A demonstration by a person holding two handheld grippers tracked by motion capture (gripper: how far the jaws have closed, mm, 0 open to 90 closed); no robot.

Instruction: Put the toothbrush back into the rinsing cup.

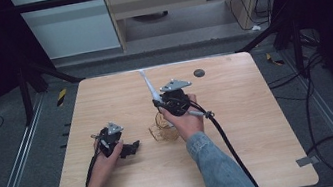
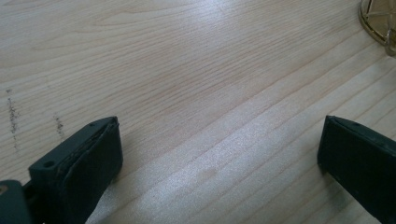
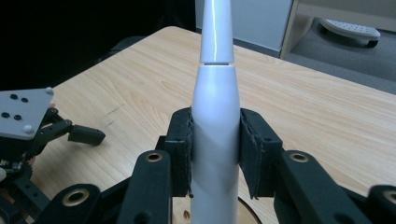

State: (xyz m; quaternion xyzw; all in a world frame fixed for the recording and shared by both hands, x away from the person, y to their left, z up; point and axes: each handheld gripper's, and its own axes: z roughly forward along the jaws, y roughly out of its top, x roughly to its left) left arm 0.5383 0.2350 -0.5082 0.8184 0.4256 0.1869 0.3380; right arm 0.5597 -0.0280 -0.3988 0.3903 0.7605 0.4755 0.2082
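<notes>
Pale wooden surface [image 1: 260, 124] is carrying everything: nearest, at seven o'clock, the left hand-held gripper [image 1: 131, 147] is resting spread apart, empty. At centre, by a gold wire holder [image 1: 162, 128], the right hand-held gripper [image 3: 215, 149] is clamping a slim white tapered toothbrush-like wand [image 3: 215, 116], lifted and pointing toward twelve; placing it seems left.

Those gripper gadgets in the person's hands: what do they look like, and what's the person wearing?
Each is black, a linkage frame ending in two flat padded jaws. The left gripper and right gripper each carry a grey three-cornered plate on top with small white knobs at its corners. A black cable trails from the right one. Both sleeves are blue denim.
</notes>
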